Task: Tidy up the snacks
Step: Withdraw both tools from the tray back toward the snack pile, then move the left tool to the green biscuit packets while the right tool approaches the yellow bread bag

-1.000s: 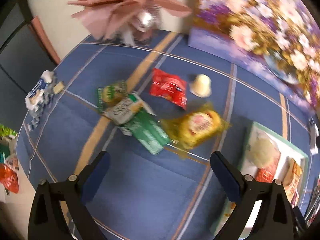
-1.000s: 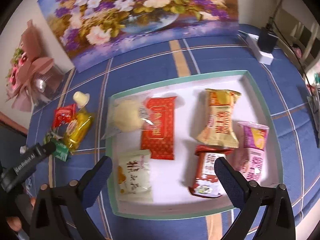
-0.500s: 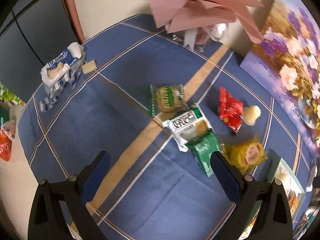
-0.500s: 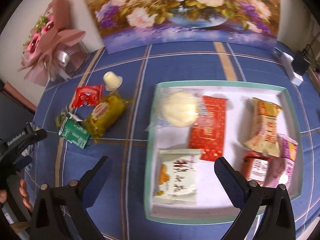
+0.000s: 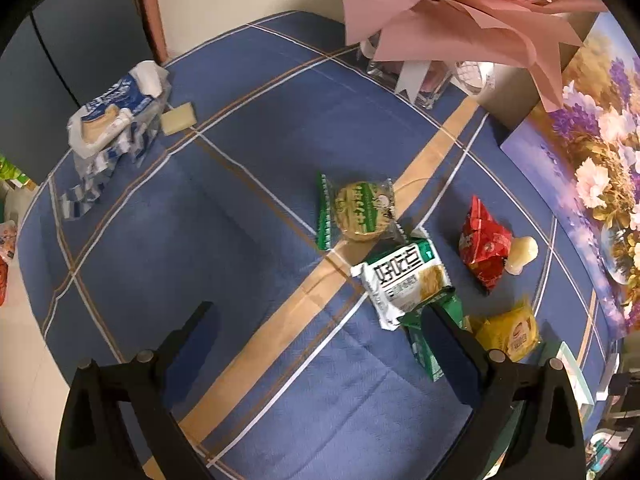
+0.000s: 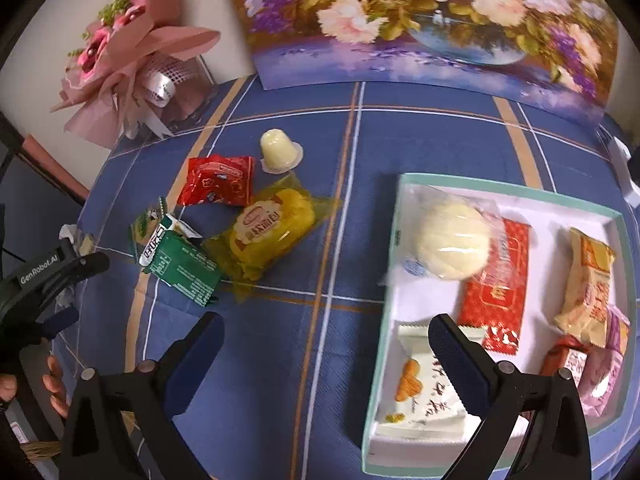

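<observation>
Loose snacks lie on the blue cloth: a round green biscuit pack (image 5: 362, 210), a white and green cracker pack (image 5: 404, 276), a green packet (image 6: 180, 272), a red packet (image 6: 218, 181), a yellow cake pack (image 6: 270, 232) and a jelly cup (image 6: 276, 152). A teal-rimmed tray (image 6: 396, 248) at the right holds several packed snacks. My left gripper (image 5: 320, 344) is open and empty, above the cloth left of the pile. My right gripper (image 6: 326, 348) is open and empty, between the pile and the tray.
A pink bouquet in a glass vase (image 6: 160, 76) stands at the back left. A flower painting (image 6: 420, 20) leans against the wall. A blue and white wrapper (image 5: 112, 120) lies near the table's left edge (image 5: 36, 280).
Both grippers swung left. The left view now shows the table's left part and the bouquet closer. The right view has shifted from the tray toward the loose pile. Both stayed open.
</observation>
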Demonstrator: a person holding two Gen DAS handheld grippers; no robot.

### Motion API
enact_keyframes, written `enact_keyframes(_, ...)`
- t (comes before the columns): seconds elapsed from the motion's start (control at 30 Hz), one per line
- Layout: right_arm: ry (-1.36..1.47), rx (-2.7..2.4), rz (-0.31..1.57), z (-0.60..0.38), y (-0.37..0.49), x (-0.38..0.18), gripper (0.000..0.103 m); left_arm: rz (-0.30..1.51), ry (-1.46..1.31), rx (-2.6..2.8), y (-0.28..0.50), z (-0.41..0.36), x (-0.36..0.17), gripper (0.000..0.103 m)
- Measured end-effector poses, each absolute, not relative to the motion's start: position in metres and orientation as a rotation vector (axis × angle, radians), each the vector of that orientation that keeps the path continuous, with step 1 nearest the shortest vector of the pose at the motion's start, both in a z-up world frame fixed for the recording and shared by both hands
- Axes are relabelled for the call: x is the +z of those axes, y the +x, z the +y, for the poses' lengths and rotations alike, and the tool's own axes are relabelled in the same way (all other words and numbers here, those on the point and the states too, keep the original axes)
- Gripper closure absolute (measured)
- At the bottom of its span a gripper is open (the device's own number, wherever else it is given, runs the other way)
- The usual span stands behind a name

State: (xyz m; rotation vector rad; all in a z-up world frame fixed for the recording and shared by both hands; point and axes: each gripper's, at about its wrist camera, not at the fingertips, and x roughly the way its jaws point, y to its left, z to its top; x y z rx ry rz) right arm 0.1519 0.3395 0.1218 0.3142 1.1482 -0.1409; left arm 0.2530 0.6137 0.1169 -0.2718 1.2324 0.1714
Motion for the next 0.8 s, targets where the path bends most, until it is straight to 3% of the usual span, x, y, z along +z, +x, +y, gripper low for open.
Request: enact_keyframes(0.8,0.367,-0.127,1.173,0.347,0.217,0.102,0.000,1.249,-0.225,0.027,0.294,0.580,0.088,0.003)
